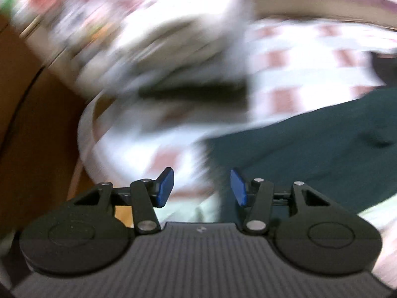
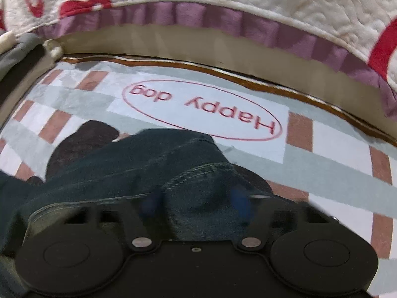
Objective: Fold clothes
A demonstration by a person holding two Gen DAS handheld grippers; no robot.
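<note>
- We see the checked blanket (image 2: pixel 335 154) spread flat, the dark denim garment (image 2: pixel 139 173) bunched on it.
- Our right gripper (image 2: pixel 196 198) pinches a denim fold, seemingly mid-fold; next it needs laying flat.
- Our left gripper (image 1: pixel 201 186) gapes, holding nothing.

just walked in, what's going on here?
A person with a gripper in each hand is folding clothes on a checked "Happy dog" mat. The right gripper has dark denim jeans bunched between and over its fingers; blur hides whether it is clamped. The left gripper is open and empty, above the edge of the dark garment. The left view is heavily motion-blurred. A quilted blanket lies beyond the mat.
</note>
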